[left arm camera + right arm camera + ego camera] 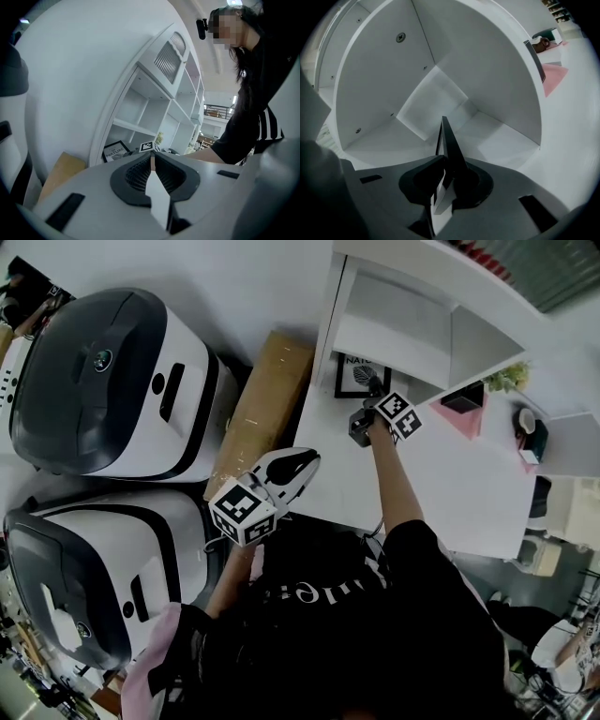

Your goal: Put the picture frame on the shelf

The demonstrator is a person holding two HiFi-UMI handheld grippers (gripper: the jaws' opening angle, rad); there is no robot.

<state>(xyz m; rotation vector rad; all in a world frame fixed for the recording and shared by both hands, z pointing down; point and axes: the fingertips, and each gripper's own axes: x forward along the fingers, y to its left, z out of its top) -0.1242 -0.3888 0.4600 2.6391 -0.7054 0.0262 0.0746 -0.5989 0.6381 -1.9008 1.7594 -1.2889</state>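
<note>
A white surface (469,484) carries a white shelf (394,324) of open compartments. To its left, on the floor, sit two big white-and-dark machines (112,381), with a cardboard box (267,404) lying against the surface's side. A pink item (466,418) and a small plant (508,379) sit farther right, beside the shelf.

The person's right arm (394,479) reaches straight forward over the surface, forearm bare below a black sleeve. The right gripper (443,161) points into the shelf's lowest left compartment. Its fingers are pinched tight on the thin edge of the frame (354,374). The frame stands upright in the mouth of that compartment, face outward. I cannot tell whether its bottom edge rests on the compartment floor.

The left arm is bent and held back. The left gripper (152,159) hangs over the surface's near-left corner, aimed towards the shelf. Its fingers are pressed together with nothing between them.

The print in the frame reads "NATURE" above a leaf drawing. The white lettering on the person's black shirt is too broken up to read.
</note>
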